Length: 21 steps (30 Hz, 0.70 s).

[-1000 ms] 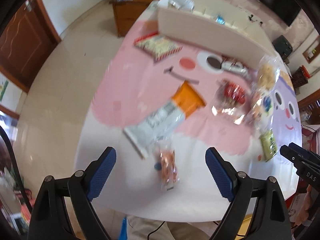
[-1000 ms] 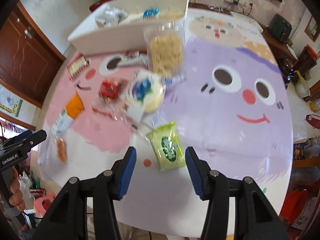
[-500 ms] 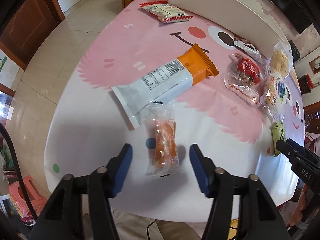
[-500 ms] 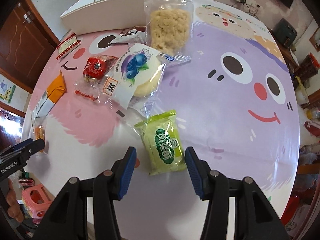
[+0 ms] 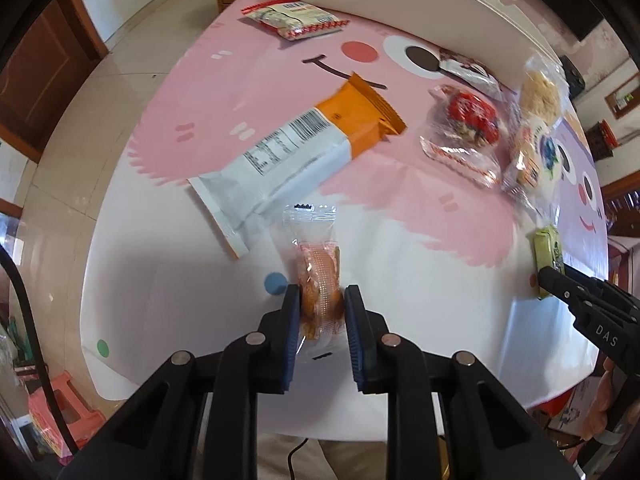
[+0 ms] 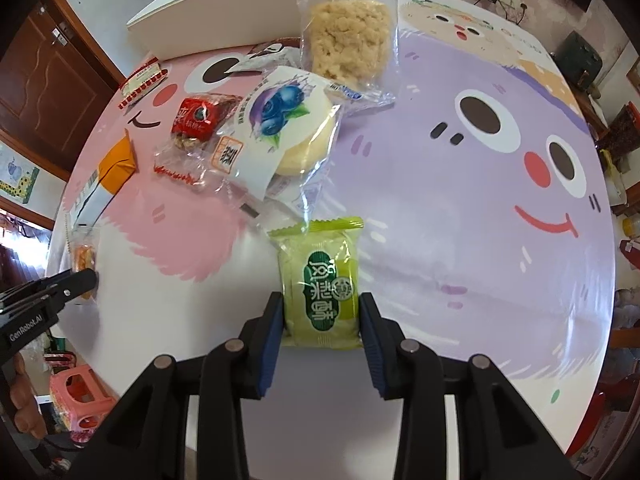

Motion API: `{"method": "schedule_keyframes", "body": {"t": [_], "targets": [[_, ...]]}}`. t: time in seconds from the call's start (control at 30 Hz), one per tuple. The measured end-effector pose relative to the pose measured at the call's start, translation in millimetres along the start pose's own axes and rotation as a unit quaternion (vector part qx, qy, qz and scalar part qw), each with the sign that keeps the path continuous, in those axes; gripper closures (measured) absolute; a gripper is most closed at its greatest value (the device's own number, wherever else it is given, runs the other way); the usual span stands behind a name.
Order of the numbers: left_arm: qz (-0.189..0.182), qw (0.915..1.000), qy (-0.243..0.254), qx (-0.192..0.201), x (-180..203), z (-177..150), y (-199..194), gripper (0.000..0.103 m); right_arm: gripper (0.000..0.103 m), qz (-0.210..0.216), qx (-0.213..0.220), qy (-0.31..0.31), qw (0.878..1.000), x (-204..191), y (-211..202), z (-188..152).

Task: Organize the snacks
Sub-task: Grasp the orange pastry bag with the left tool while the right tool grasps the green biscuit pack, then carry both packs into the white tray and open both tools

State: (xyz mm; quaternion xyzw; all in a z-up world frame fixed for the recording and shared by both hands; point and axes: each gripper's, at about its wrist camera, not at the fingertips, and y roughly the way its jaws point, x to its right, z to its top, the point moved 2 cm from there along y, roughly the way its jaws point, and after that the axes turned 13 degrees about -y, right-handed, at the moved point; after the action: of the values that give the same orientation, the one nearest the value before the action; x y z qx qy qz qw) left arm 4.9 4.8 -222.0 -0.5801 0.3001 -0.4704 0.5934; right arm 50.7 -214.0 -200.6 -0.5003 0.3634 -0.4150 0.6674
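My left gripper (image 5: 321,304) is shut on a clear packet with an orange snack (image 5: 318,276), which lies on the table near its front edge. My right gripper (image 6: 320,312) is shut on a green snack packet (image 6: 322,286), pads against both its sides. The green packet also shows at the right in the left wrist view (image 5: 547,248), and the orange snack at the left in the right wrist view (image 6: 82,256). A white box (image 6: 224,16) stands at the table's far side.
On the cartoon tablecloth lie an orange-and-white bag (image 5: 300,148), a red-edged packet (image 5: 294,20), a red nut packet (image 6: 196,120), a blueberry cake packet (image 6: 280,128), a rice-crisp packet (image 6: 348,36) and a dark wrapper (image 5: 466,70). A pink stool (image 6: 80,400) stands below the table edge.
Both grippers moved forward and down over their packets and closed: the left on the orange snack, the right on the green packet.
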Motion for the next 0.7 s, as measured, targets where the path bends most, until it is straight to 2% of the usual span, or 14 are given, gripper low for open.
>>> {"method": "schedule_keyframes", "body": {"t": [0.17,0.37,0.57,0.7], "targets": [[-0.016,0.9995,0.026,-0.003,9,-5,-15,0.083,0.066,0.029,-0.001,0.009,1.000,-11,-9,-8],[-0.045,0.9974,0.056,0.011,24,0,-44,0.083,0.066,0.066,0.013,0.001,0.998,-35,-34,-12],[-0.079,0.9939,0.068,0.035,41,25,-80,0.083,0.066,0.094,0.051,-0.002,0.994,-53,-70,2],[-0.090,0.9898,0.086,0.069,60,55,-112,0.083,0.066,0.098,0.094,0.009,0.991,-55,-100,23]]}}
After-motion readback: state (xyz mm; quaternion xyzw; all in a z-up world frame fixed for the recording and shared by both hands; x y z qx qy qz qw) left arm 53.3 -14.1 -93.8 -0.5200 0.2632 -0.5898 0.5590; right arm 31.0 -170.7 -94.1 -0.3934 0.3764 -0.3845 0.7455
